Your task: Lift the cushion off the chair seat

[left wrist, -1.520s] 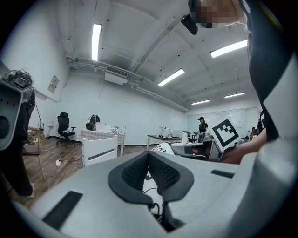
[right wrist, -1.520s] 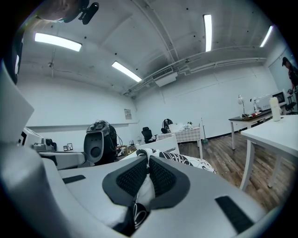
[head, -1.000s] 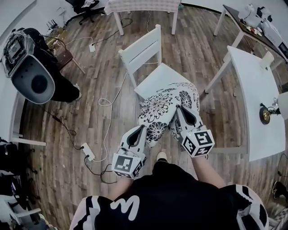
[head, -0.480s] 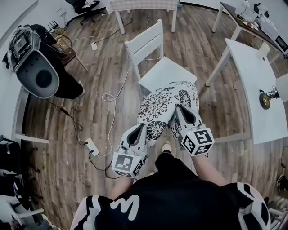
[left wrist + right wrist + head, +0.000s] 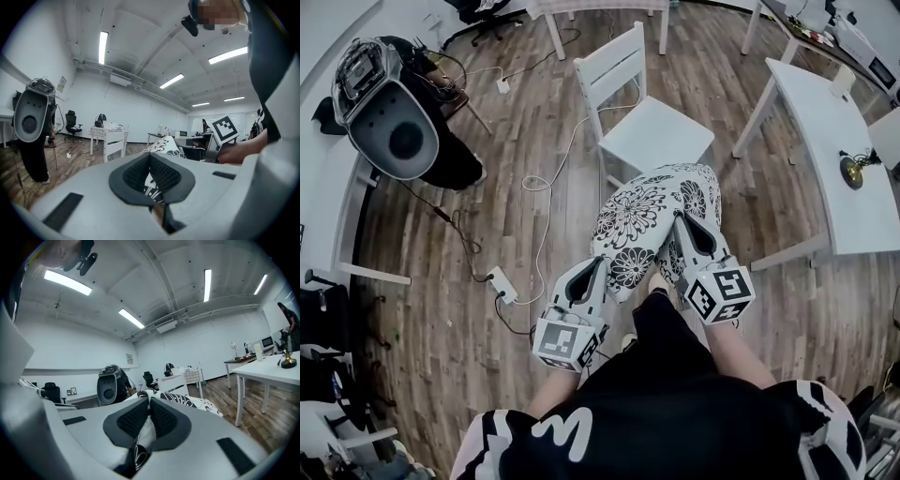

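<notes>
Cushion [image 5: 652, 220], a soft puffy fabric pad in white with a black floral print, hangs in the air right in front of me. It is off the seat, on the near side of the chair, over bare floor. My left gripper [image 5: 602, 270], grey plastic with ribbed black rubber pads, has its jaws closed on the cushion's near lower corner, and the left gripper view shows printed fabric pinched between the pads. My right gripper [image 5: 684, 228], same build, is clamped on the near right edge, with cloth bunched between its pads. Under both lies a brown wood-plank floor [image 5: 534, 112] with a thin white cable [image 5: 546, 202] looping to a white power strip [image 5: 502, 284]. Beyond the cushion is the white painted wooden chair [image 5: 652, 131], with a flat bare seat and a slatted back. Right of it stands a white flat-topped table [image 5: 825, 122]. Far left is a rounded grey-and-white shell machine [image 5: 389, 122].
</notes>
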`<state>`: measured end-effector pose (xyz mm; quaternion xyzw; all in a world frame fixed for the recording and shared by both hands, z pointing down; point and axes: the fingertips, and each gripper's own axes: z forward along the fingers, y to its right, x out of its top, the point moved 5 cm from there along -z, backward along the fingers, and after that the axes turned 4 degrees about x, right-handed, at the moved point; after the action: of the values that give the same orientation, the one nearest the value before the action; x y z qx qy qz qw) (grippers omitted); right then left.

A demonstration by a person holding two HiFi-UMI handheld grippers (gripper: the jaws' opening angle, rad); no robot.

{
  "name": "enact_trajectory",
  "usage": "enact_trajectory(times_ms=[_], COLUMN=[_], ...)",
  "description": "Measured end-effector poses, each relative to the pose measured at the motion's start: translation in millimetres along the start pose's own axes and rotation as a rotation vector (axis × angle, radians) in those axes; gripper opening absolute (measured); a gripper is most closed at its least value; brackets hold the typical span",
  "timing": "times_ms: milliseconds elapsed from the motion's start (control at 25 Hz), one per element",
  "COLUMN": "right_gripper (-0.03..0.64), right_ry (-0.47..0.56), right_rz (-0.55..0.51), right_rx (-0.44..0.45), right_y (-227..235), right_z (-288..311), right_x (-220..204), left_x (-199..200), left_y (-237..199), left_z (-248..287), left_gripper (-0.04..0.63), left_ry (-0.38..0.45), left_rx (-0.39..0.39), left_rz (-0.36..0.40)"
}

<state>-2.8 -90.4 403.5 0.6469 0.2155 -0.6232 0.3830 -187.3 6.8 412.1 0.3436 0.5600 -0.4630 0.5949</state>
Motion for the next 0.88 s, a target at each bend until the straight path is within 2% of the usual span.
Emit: enact_trajectory(times_ms=[360, 560, 760, 880], right_gripper=[0.031, 0.031, 0.031, 0.031], right_ry=[0.008, 0.027, 0.044, 0.054], right_rz=[-0.012, -0.031, -0.026, -0.025], right_rx=[0.001, 0.006, 0.011, 0.007], right_y=[-43.7, -57.2, -64.0, -62.9], right_z=[-44.8, -57.0, -70.9, -79.6], right_x=[-7.1, 2.5, 1.6, 2.1], left_x=[0.2, 6.2, -4.3, -3.5], left_y=[4.9, 10.7, 18.3, 24.1], left_z=[-53.7, -64.2, -66.5, -66.0], left_gripper=[0.005, 0.005, 0.005, 0.005], left_ry=[0.037, 0.056, 0.046, 0.051], left_rx=[0.01, 0.003, -0.022, -0.028], left_rz=[-0.004, -0.012, -0.042, -0.033])
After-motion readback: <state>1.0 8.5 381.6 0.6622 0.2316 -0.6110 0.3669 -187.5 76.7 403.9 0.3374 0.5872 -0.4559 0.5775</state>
